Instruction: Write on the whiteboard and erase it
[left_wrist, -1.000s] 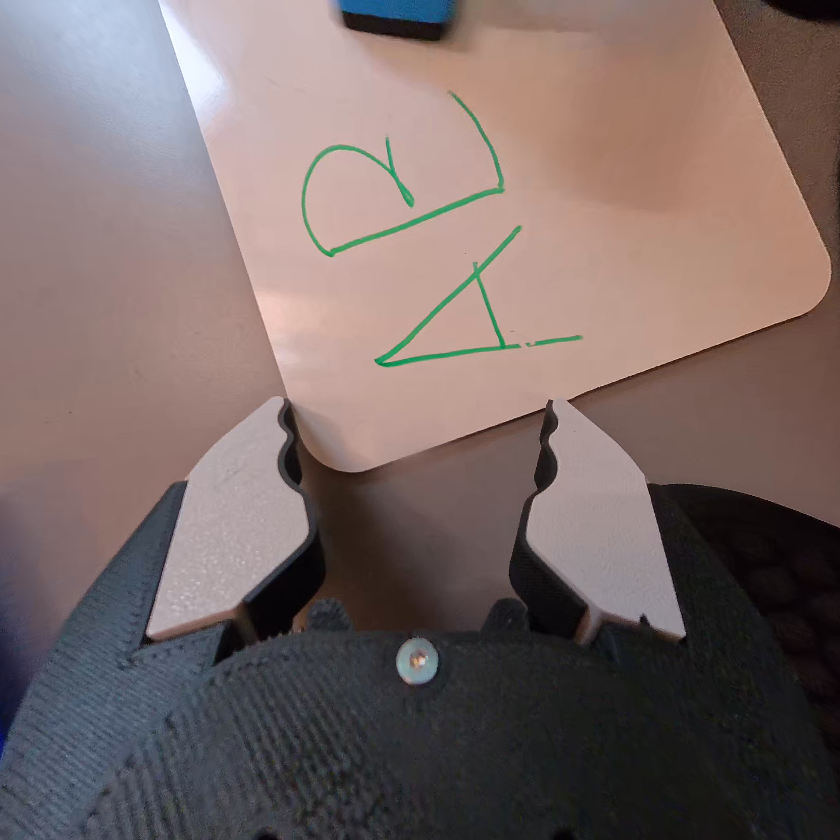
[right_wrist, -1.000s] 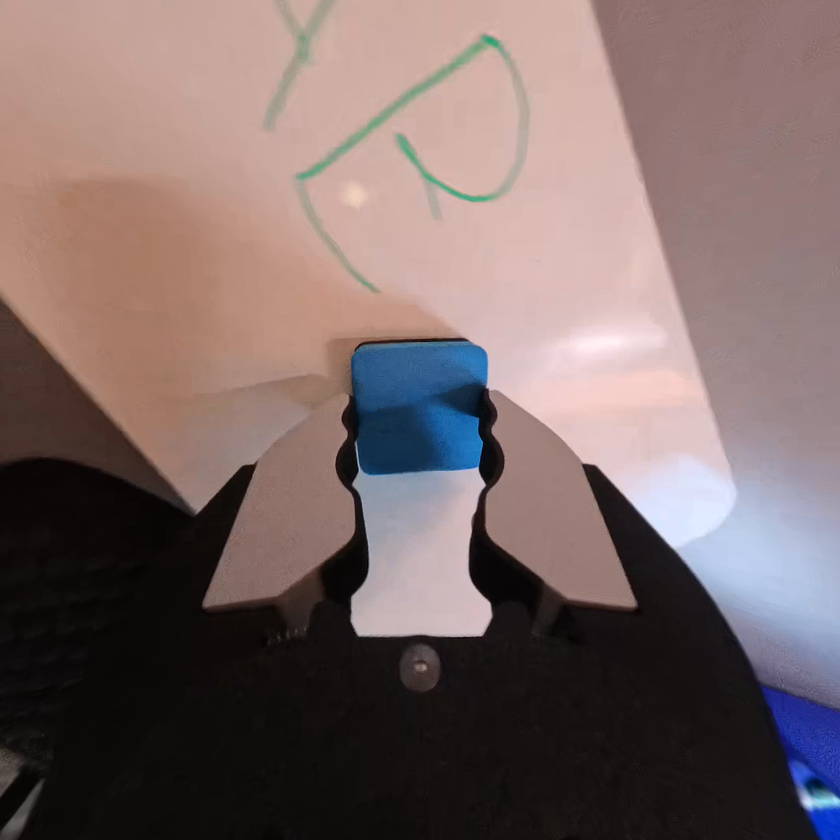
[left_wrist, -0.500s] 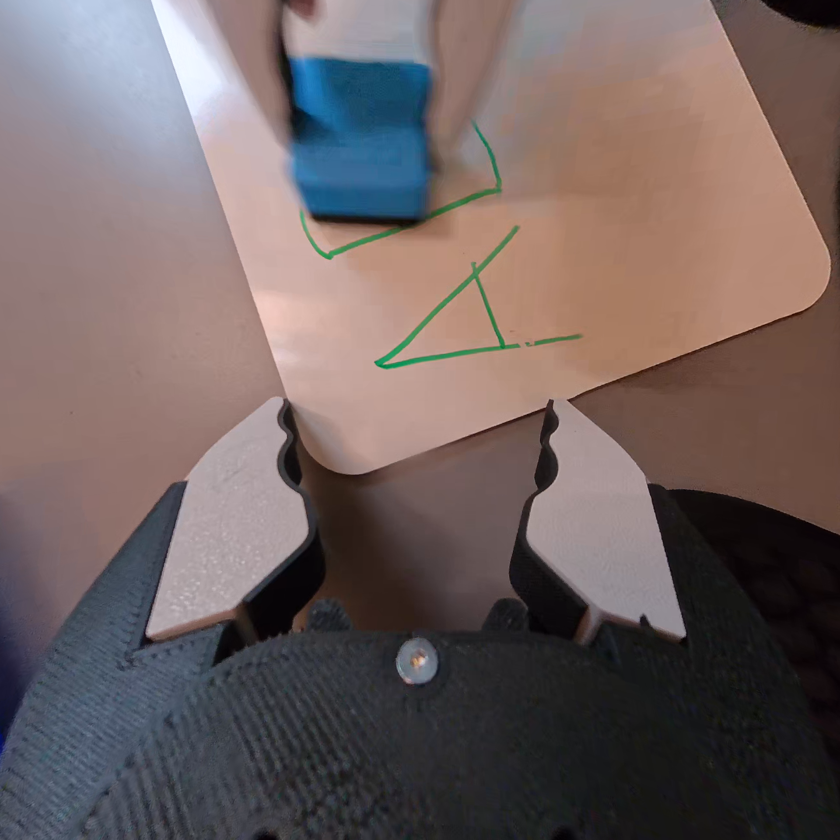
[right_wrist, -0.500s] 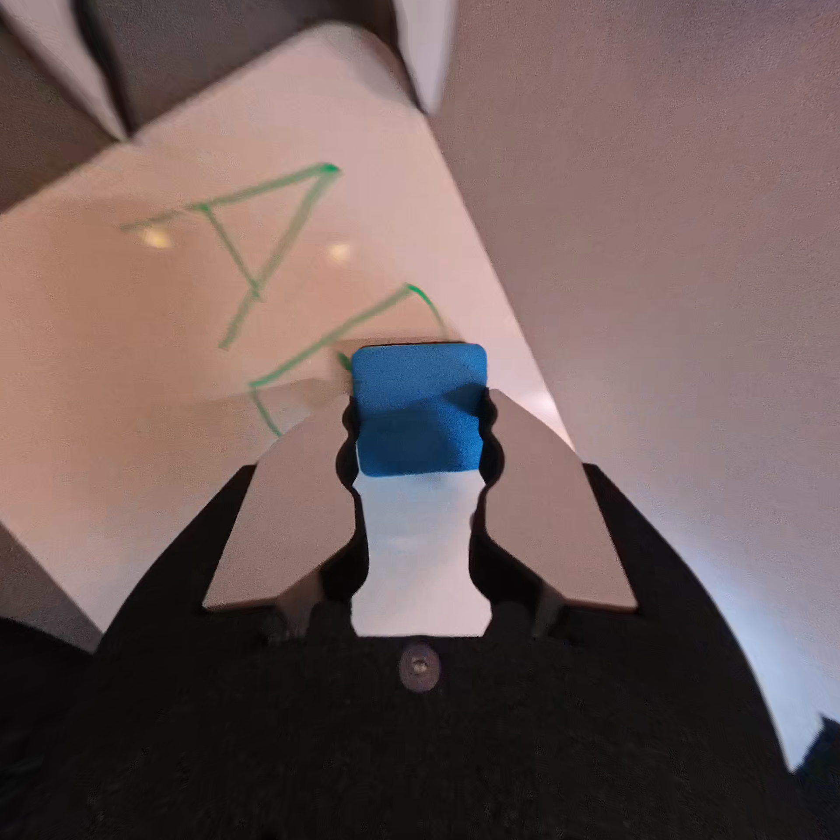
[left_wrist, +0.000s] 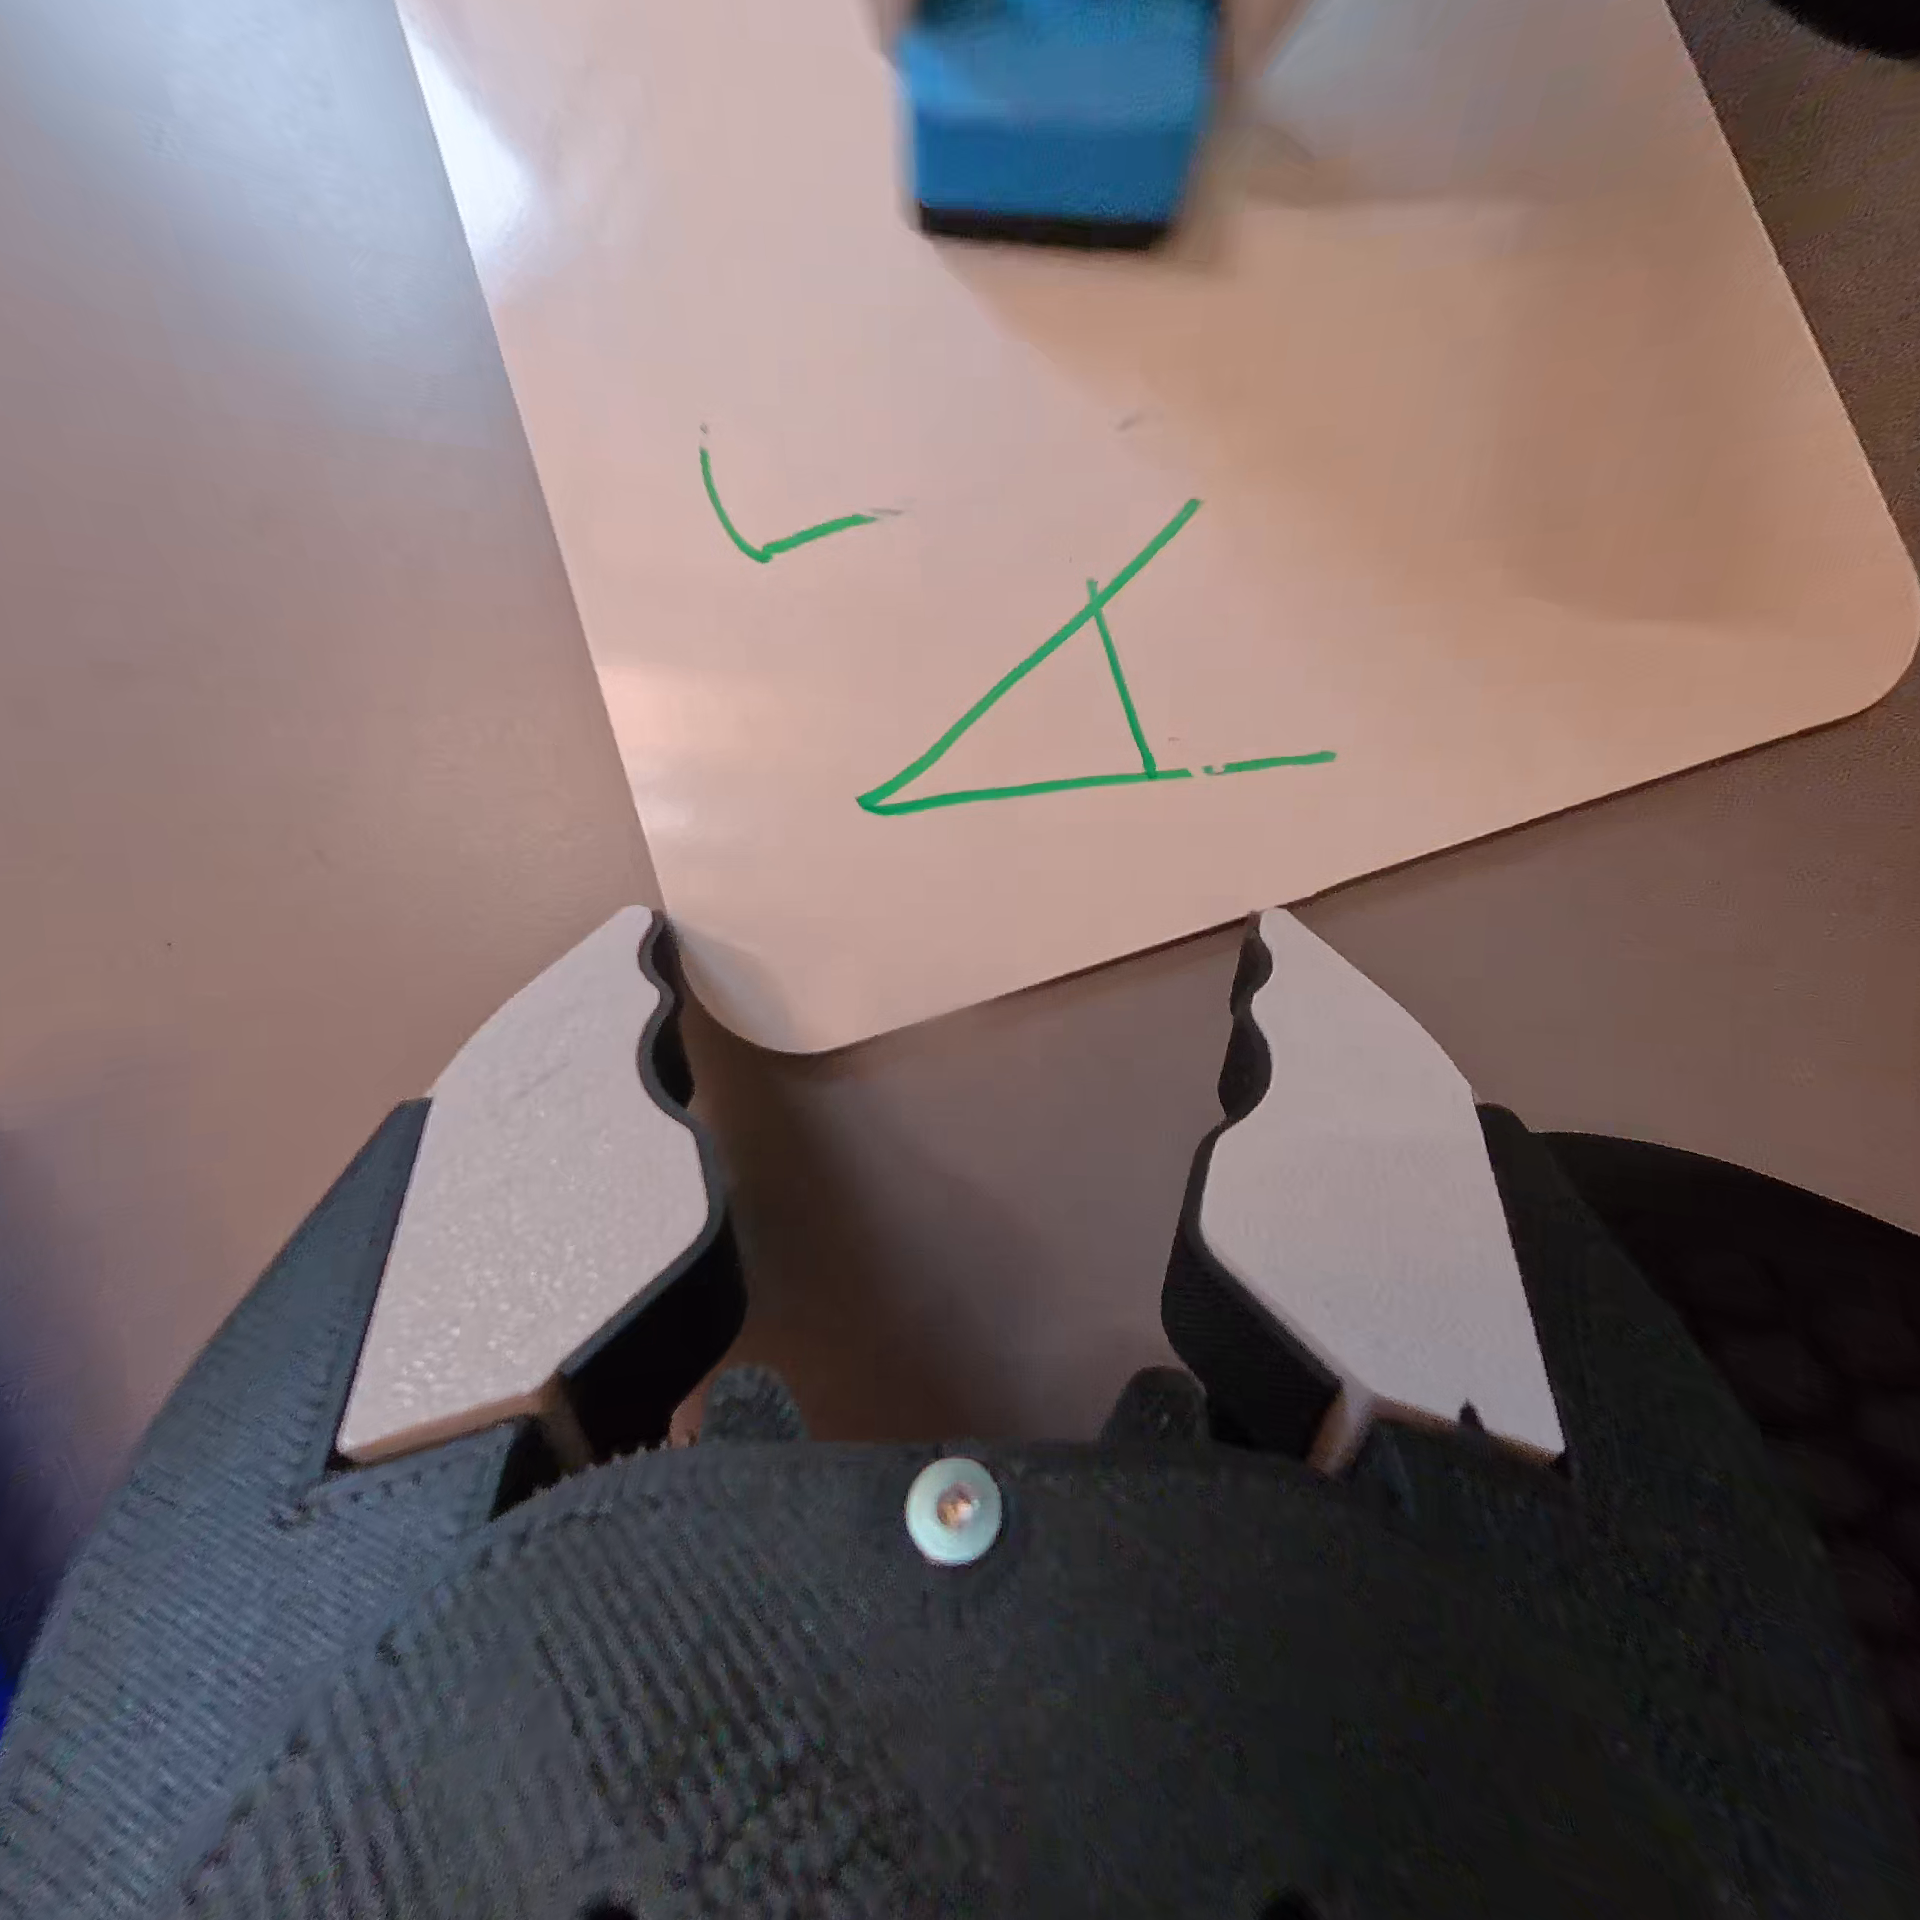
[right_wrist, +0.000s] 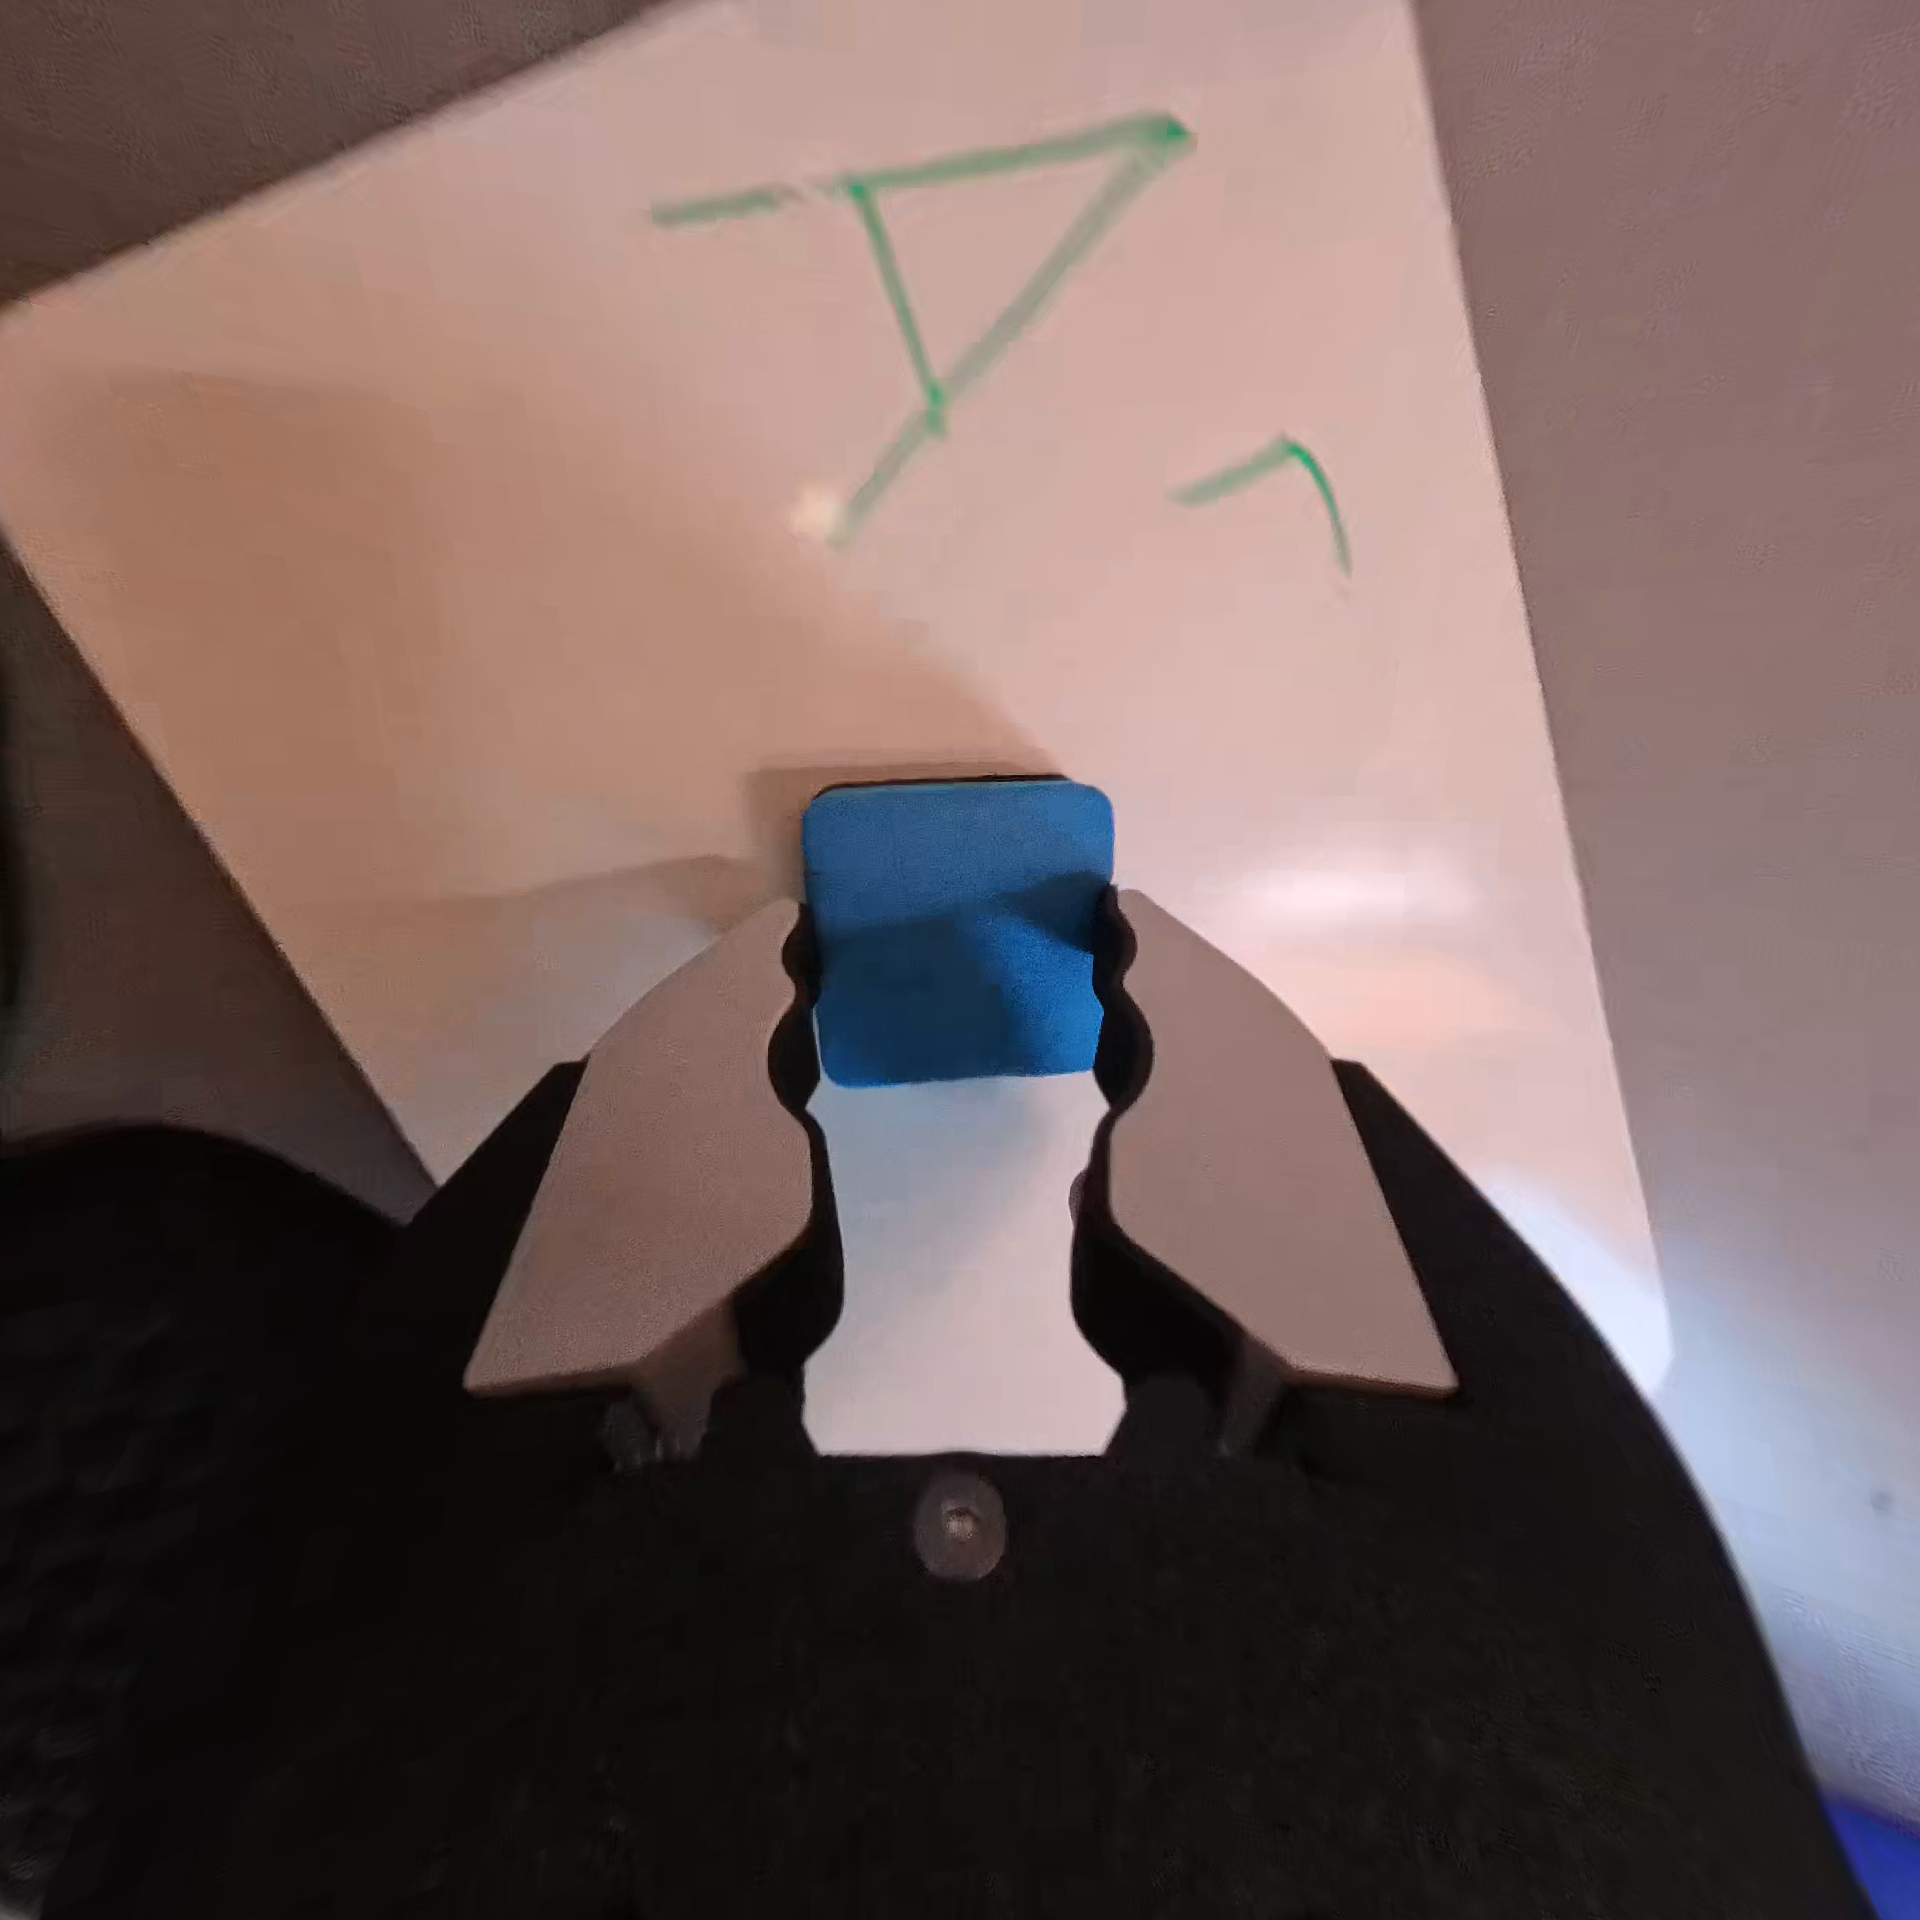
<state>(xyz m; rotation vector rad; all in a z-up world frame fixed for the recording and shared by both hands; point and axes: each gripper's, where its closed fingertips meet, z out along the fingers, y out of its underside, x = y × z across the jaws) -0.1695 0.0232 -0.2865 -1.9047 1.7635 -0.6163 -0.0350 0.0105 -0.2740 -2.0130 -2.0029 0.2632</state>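
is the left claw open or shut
Open: in the left wrist view the left claw has its fingers spread wide, nothing between them, only the whiteboard corner ahead.

We see a whiteboard (left_wrist: 1403, 499) with a smooth, glossy face that catches soft reflections and pale glare patches. The green marks (left_wrist: 1039, 717) on it look like thin, wet-looking marker ink. The table (left_wrist: 260, 520) under it appears smooth and matt, with only a faint sheen. The blue eraser (right_wrist: 956, 935) looks like soft foam with a fine, matt grain and a dark, felt-like base. On the left gripper (left_wrist: 951, 925) we see pale fingers (left_wrist: 540, 1195) of lightly pebbled plastic, a ridged, layered black plastic body and a shiny metal screw (left_wrist: 954, 1509). The right gripper (right_wrist: 956, 935) has the same matt plastic look.
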